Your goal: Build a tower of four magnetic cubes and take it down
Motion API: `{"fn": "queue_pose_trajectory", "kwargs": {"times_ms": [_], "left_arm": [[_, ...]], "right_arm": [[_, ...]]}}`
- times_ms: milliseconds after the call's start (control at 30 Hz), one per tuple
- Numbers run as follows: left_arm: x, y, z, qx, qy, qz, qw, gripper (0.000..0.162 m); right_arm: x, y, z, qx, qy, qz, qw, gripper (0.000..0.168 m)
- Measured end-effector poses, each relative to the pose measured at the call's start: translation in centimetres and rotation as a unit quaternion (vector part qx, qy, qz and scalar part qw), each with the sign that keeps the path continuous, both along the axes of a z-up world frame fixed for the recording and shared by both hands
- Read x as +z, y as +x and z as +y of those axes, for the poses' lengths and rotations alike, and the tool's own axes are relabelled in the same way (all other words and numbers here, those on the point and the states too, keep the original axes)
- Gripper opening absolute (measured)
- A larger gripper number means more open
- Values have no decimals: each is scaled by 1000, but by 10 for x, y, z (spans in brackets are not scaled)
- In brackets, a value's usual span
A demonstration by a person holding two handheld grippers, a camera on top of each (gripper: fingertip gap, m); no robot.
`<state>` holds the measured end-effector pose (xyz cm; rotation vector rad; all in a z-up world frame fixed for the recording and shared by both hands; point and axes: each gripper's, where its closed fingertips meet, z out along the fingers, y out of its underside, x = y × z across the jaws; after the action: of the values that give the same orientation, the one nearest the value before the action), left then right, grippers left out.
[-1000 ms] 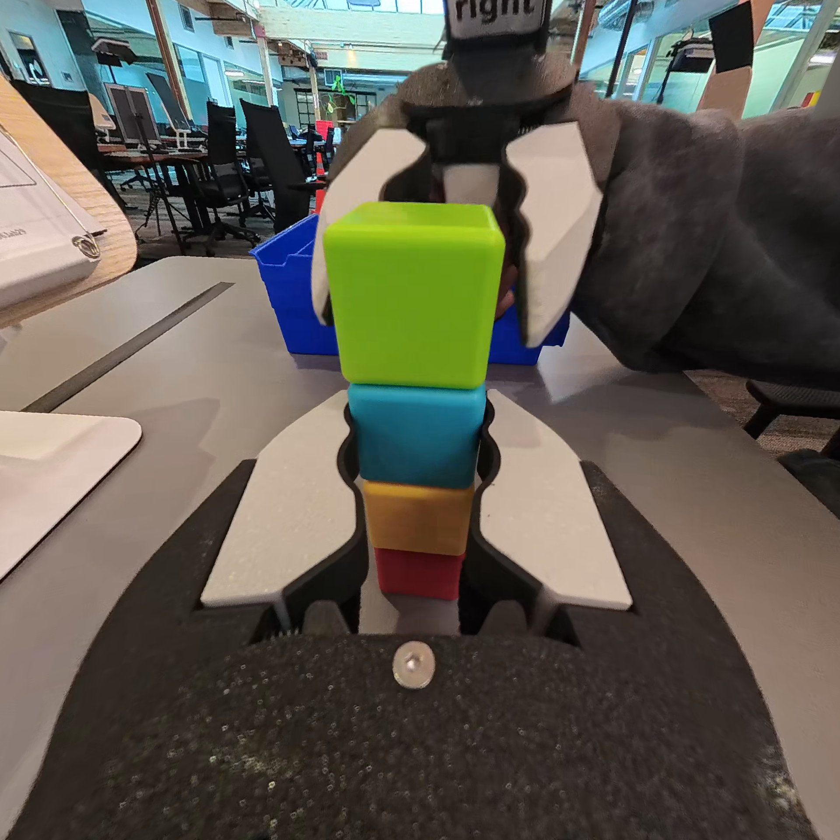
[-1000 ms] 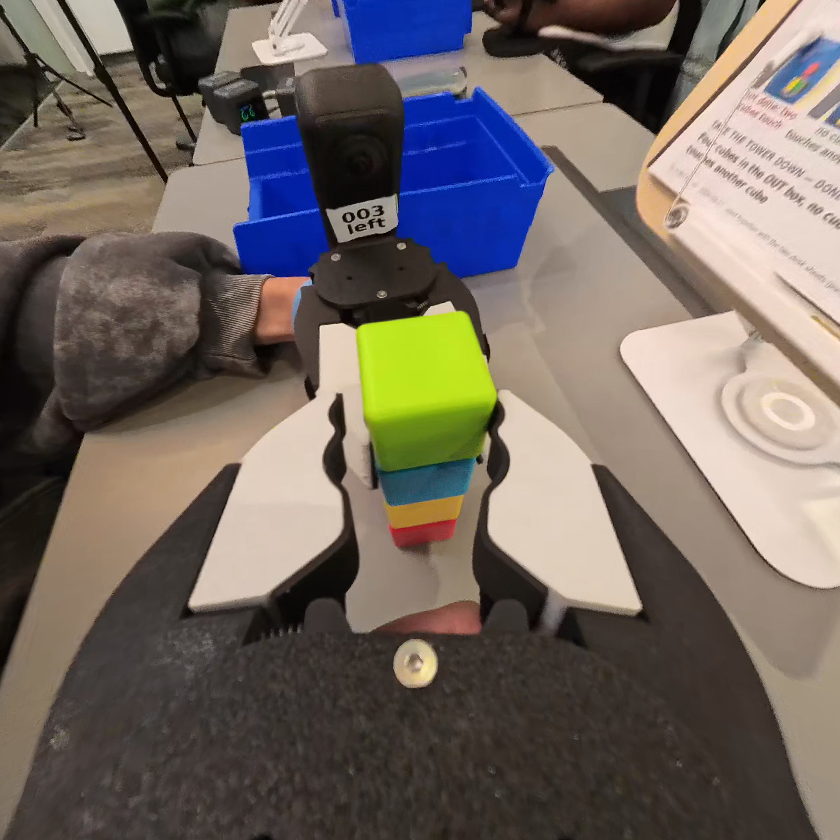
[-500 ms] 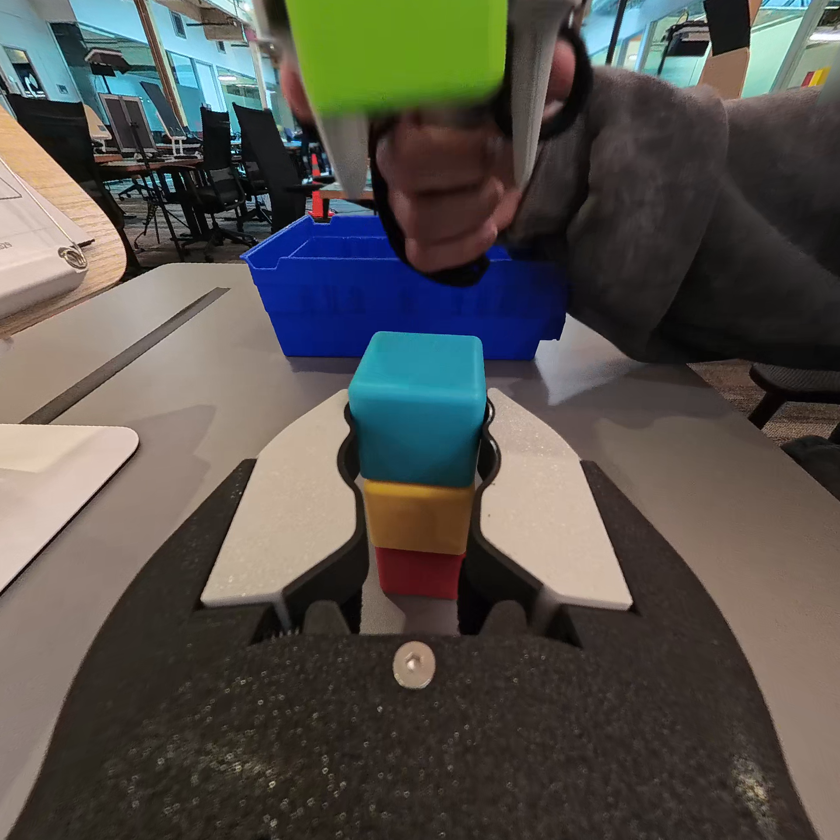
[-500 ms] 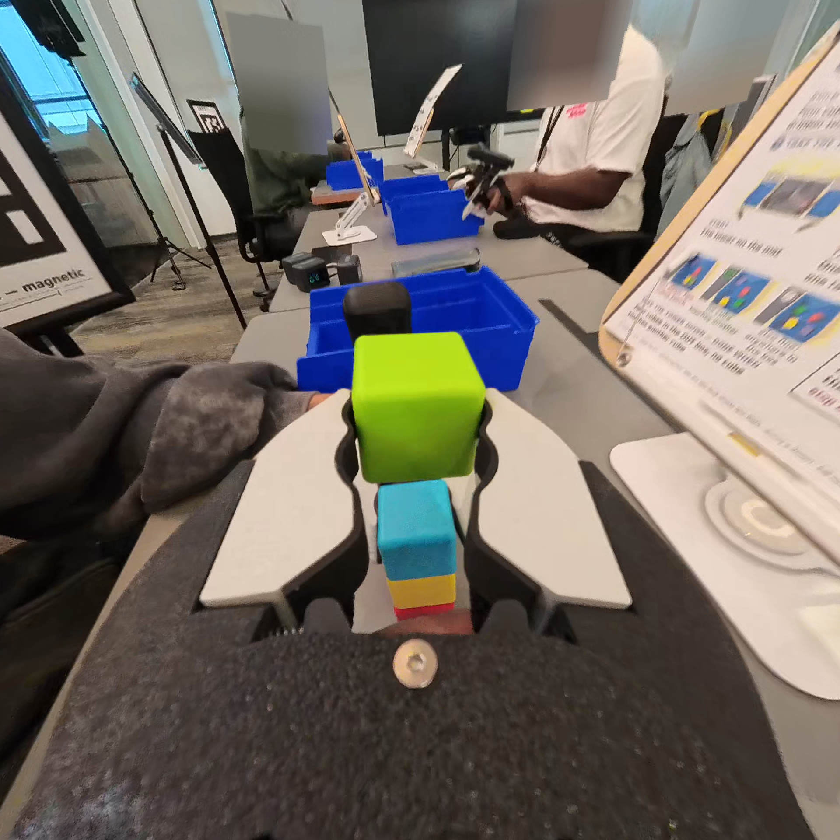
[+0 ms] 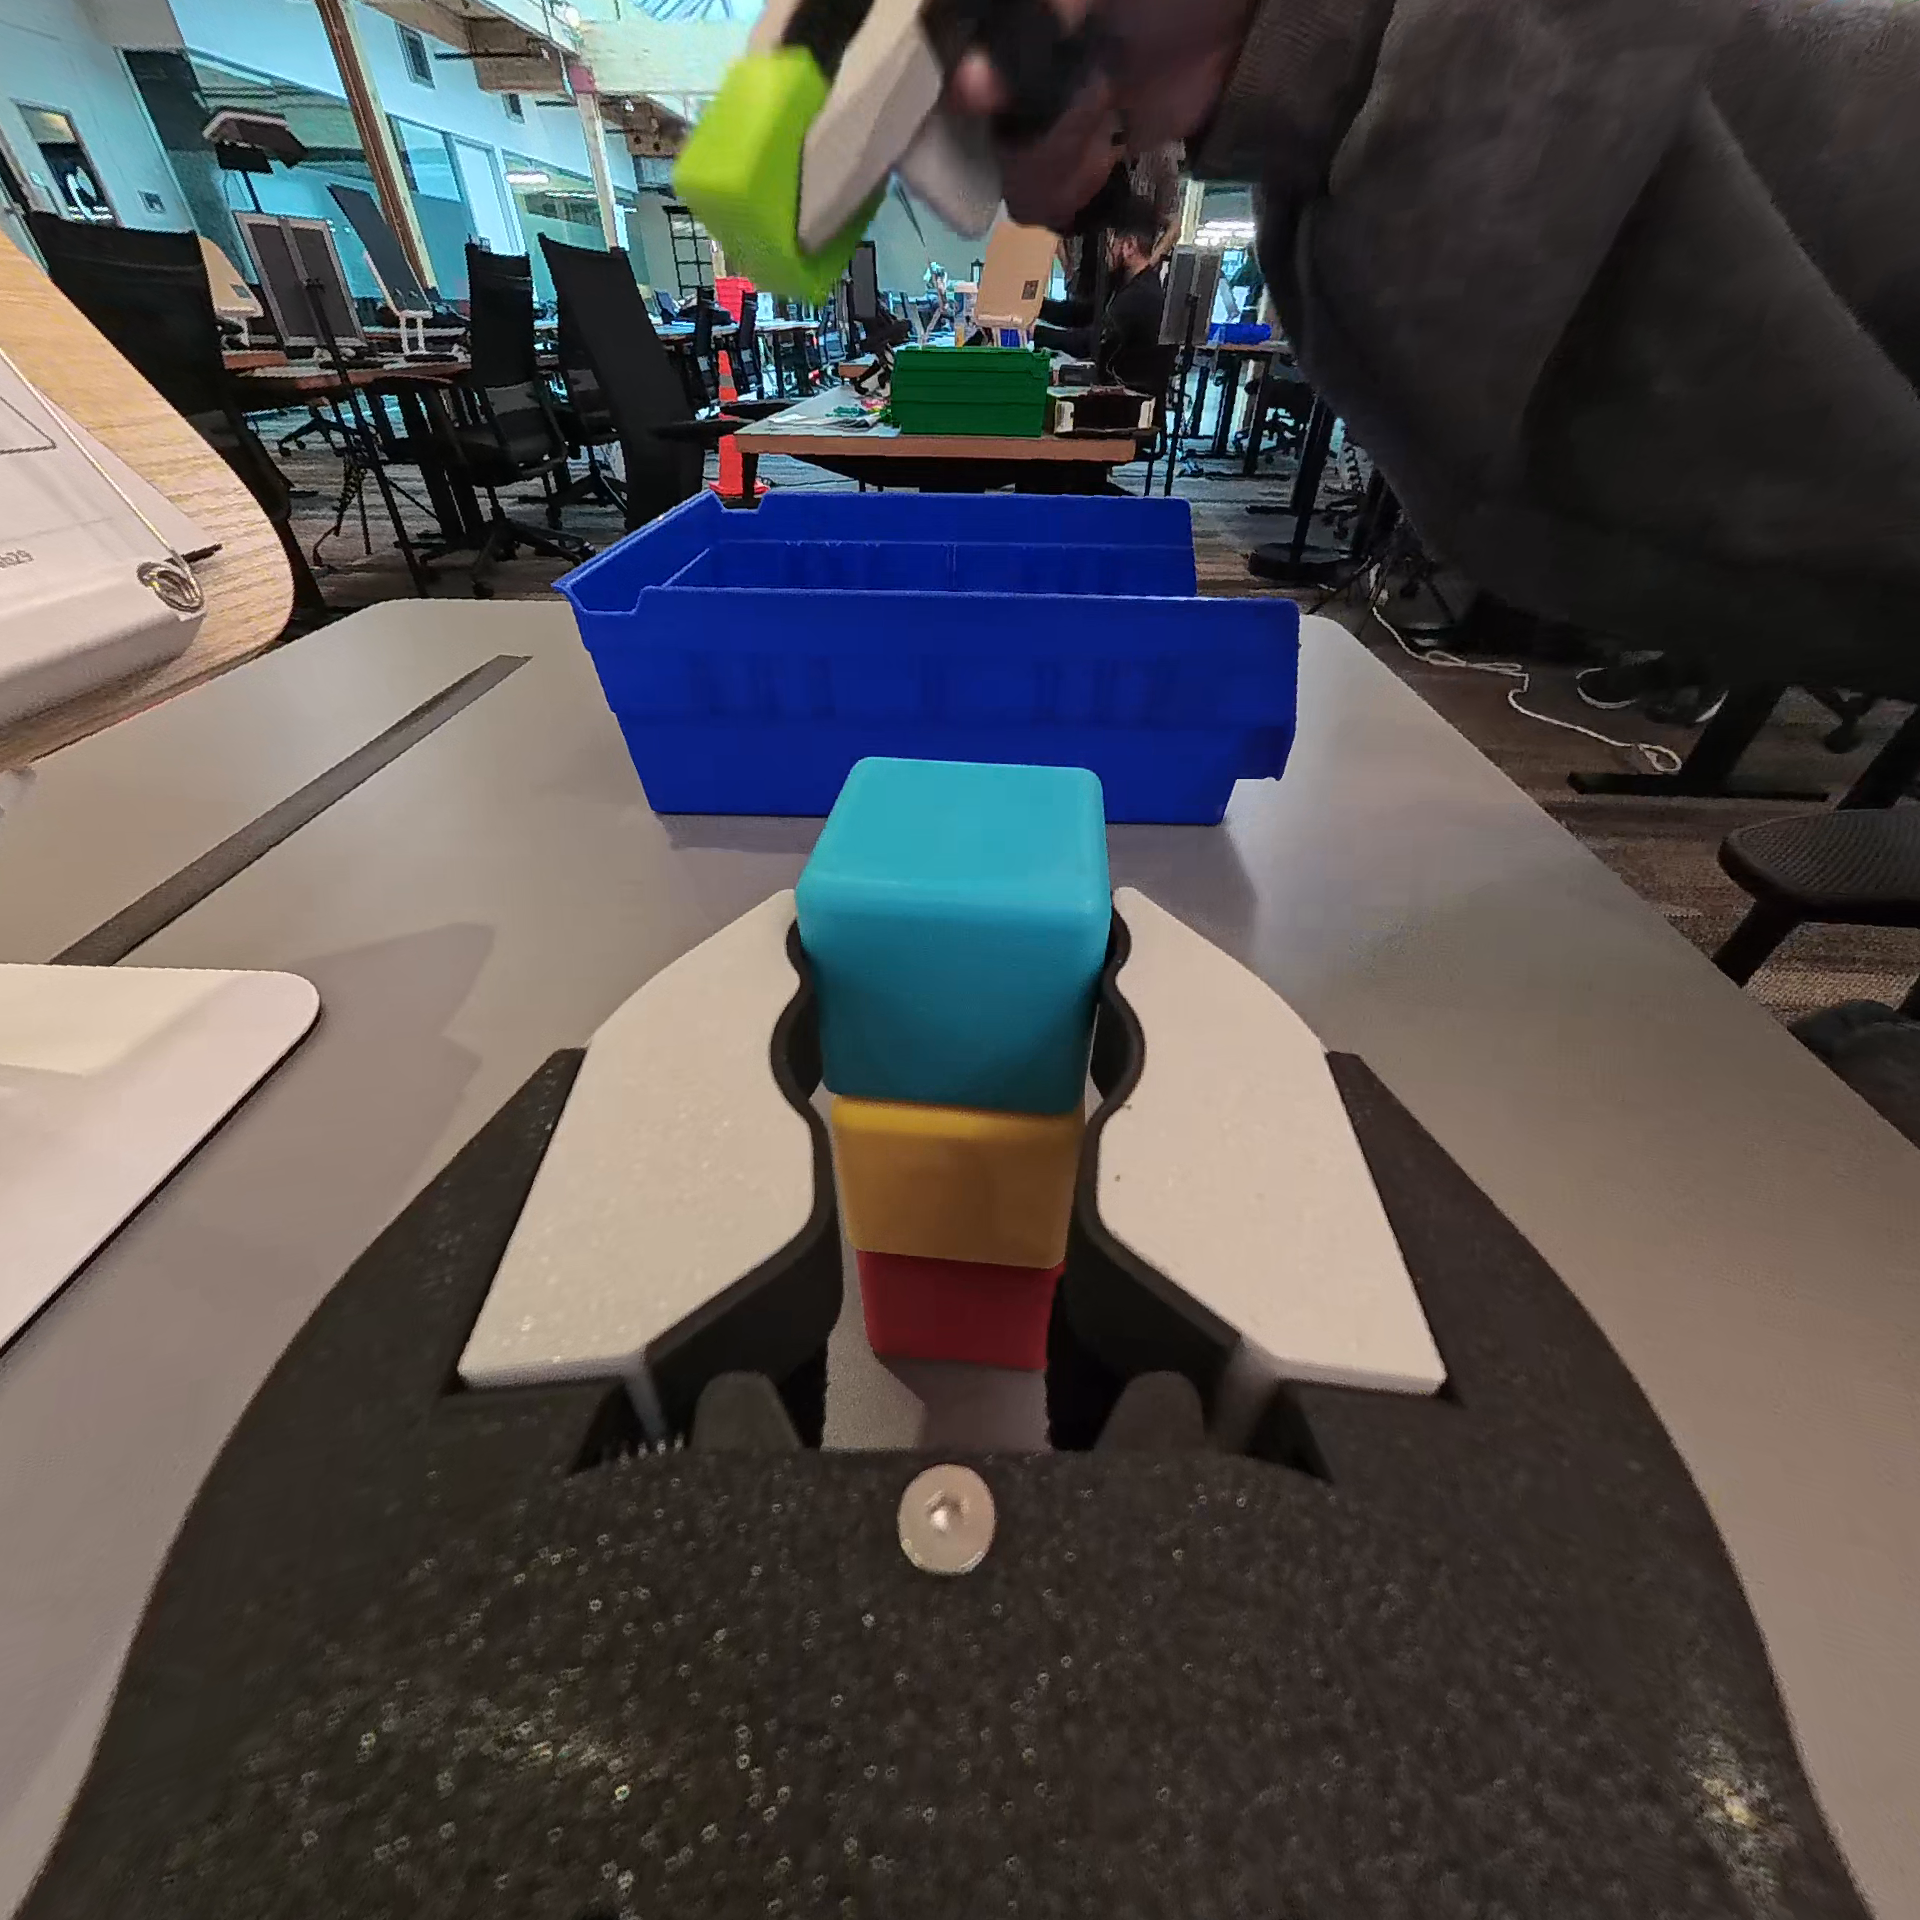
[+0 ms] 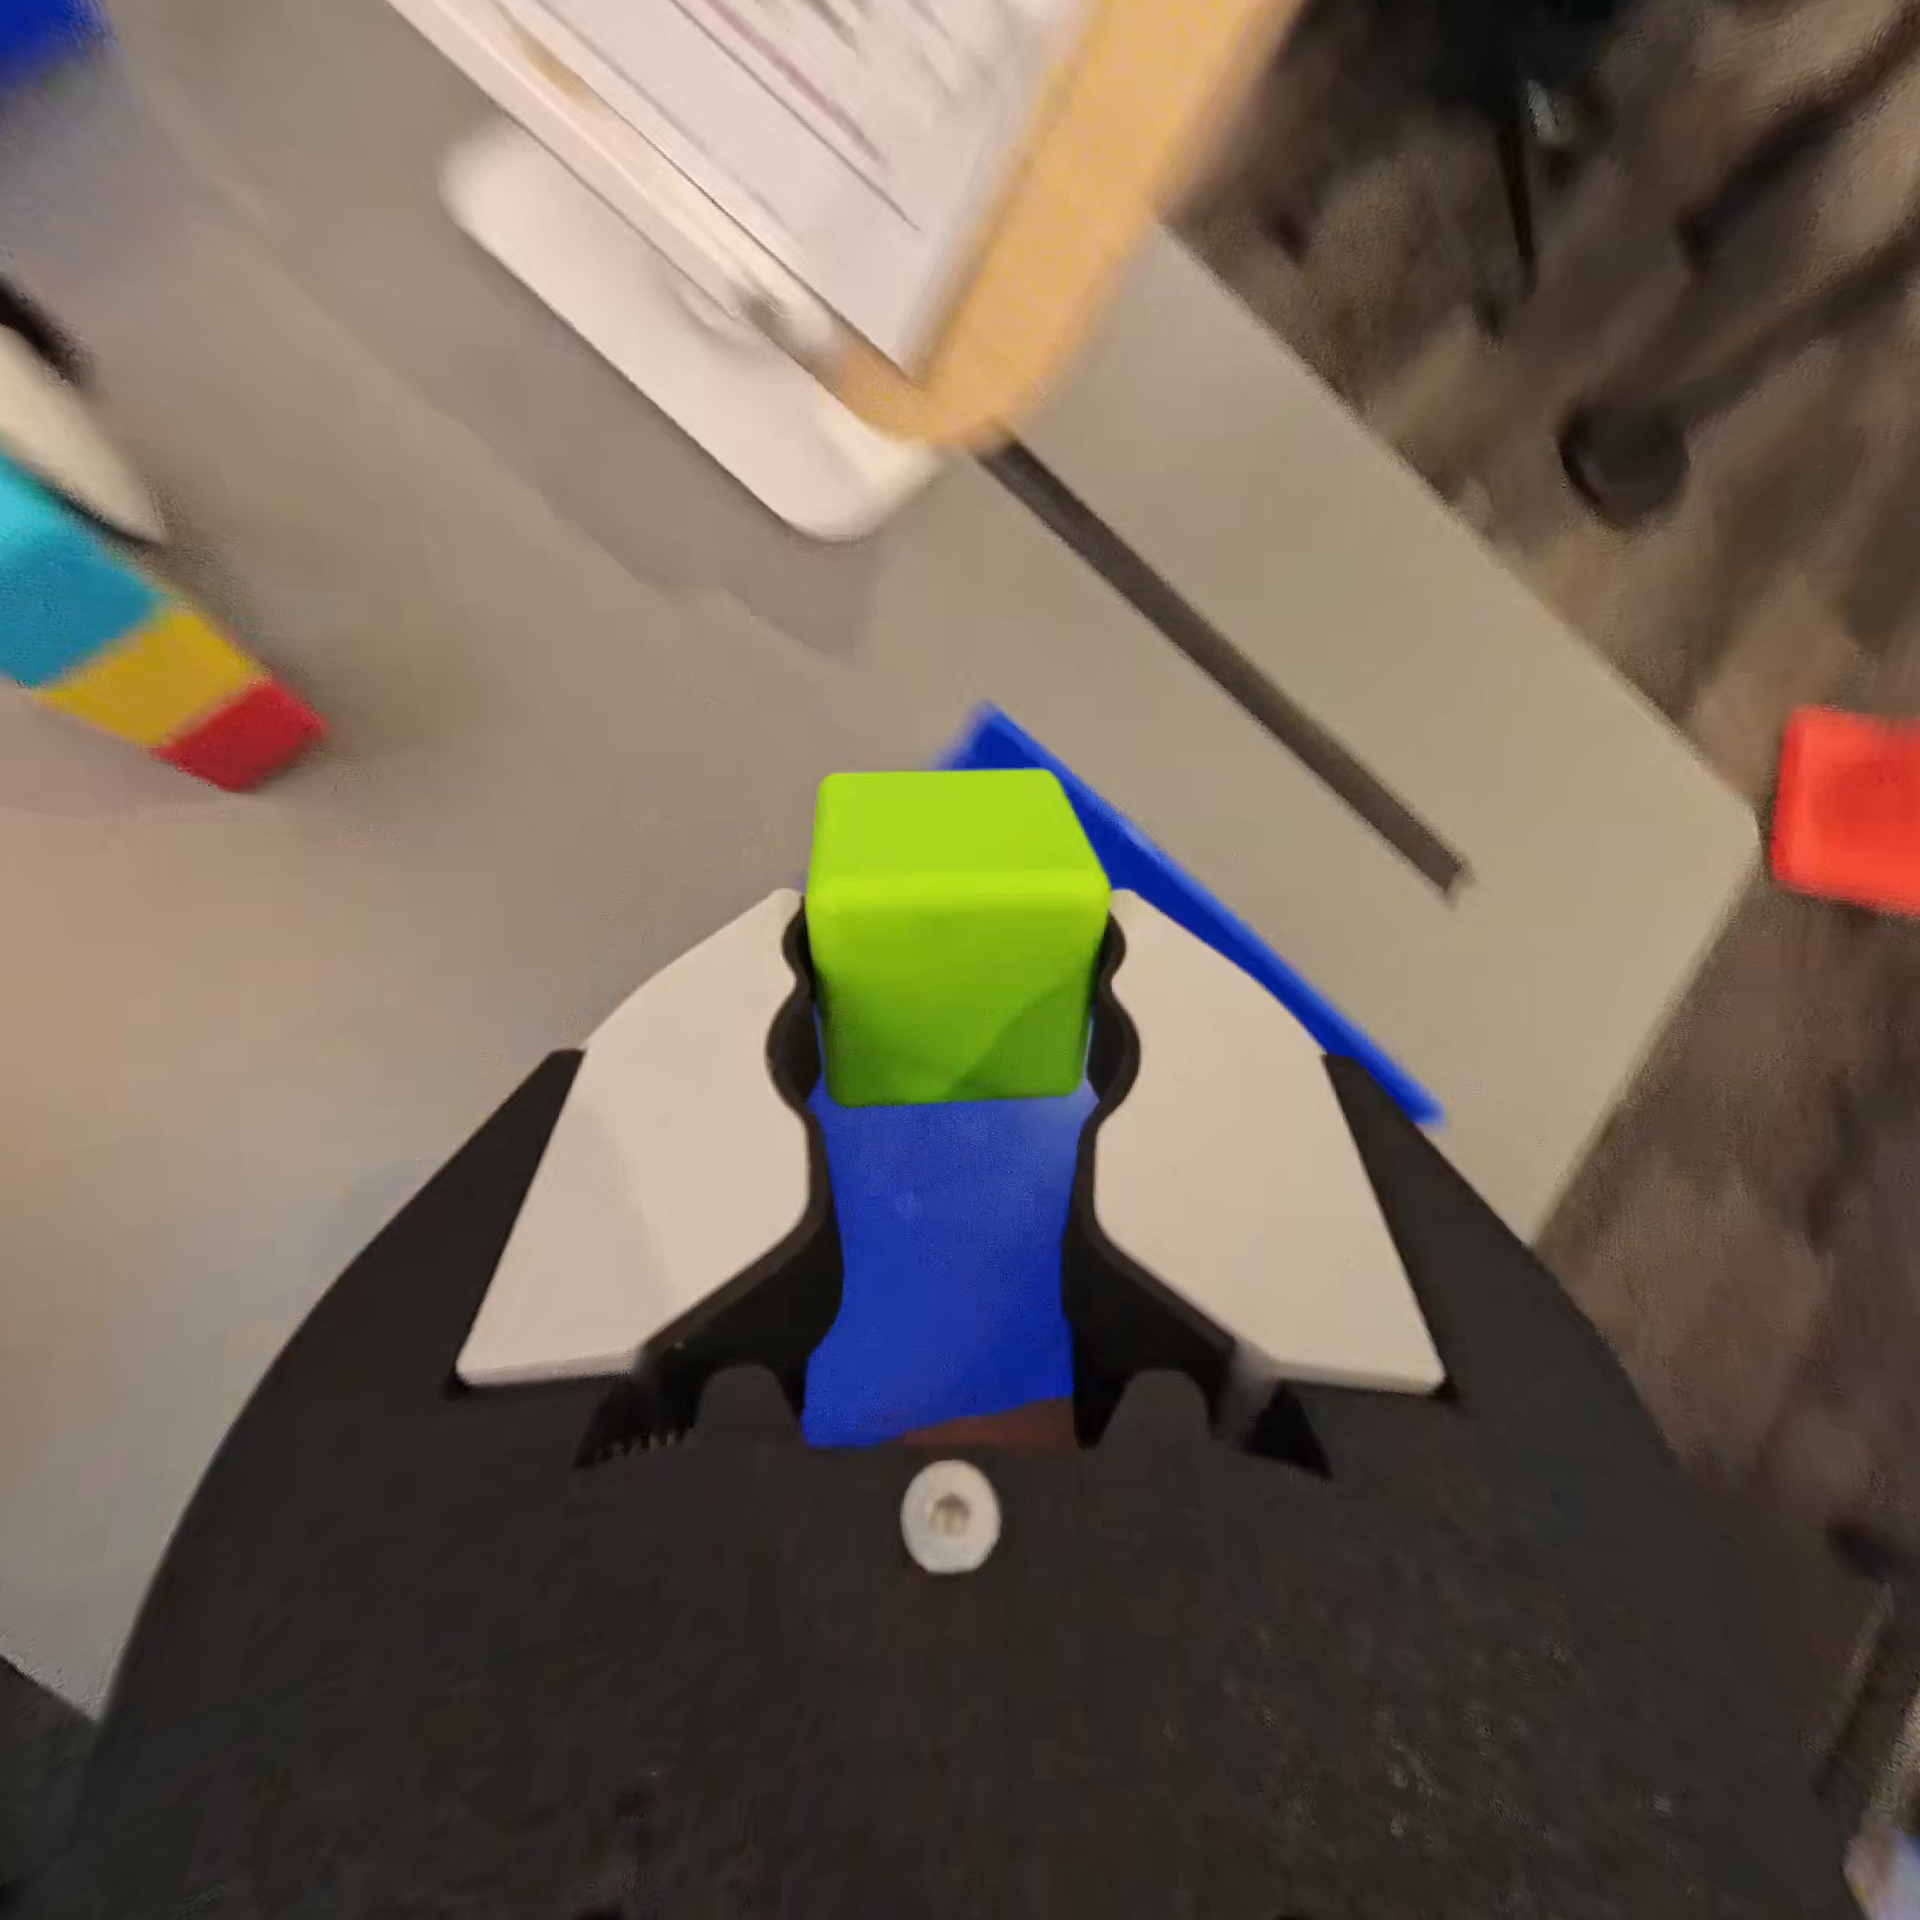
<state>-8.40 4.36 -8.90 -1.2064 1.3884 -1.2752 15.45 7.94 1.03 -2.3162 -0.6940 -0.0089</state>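
Green cube (image 6: 951,935) clamped in right gripper (image 6: 951,997) above blue bin (image 6: 940,1268); lower before opening. Left gripper (image 5: 951,997) grips teal cube (image 5: 951,935), steadying tower.

Grey table (image 5: 1455,1039): red cube (image 5: 956,1311), blue bin (image 5: 935,707), white base (image 5: 135,1060).

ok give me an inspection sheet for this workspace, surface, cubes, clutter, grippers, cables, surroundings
Surface: grey table, dark slot along its left part.
Job's things: teal cube on yellow cube on red cube; green cube lifted off, above the blue bin.
Clutter: white stand base and instruction board at left.
Grippers: left hand-held gripper shut on teal cube; right hand-held gripper shut on green cube.
Cables: white cable on the floor at right.
Surroundings: office desks, black chairs, green bins, orange cone, a seated person.
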Motion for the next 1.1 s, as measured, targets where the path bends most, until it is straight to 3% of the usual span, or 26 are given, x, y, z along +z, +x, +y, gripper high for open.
{"fn": "queue_pose_trajectory", "kwargs": {"times_ms": [133,267,567,867,933,1000,1100], "left_arm": [[0,0,0,1,-1,0,1000,49],[0,0,0,2,0,0,1000,49],[0,0,0,4,0,0,1000,49],[0,0,0,5,0,0,1000,49],[0,0,0,5,0,0,1000,49],[0,0,0,6,0,0,1000,49],[0,0,0,6,0,0,1000,49]], "right_arm": [[-63,51,-19,-121,-168,12,978,50],[-117,64,-49,-132,-263,-27,955,50],[-180,75,-118,-154,-341,-74,924,50],[-192,80,-138,-139,-351,-98,921,50],[-186,78,-136,-129,-337,-92,928,71],[-164,75,-128,-126,-298,-83,942,83],[-105,48,-111,-98,-173,-47,979,85]]}}
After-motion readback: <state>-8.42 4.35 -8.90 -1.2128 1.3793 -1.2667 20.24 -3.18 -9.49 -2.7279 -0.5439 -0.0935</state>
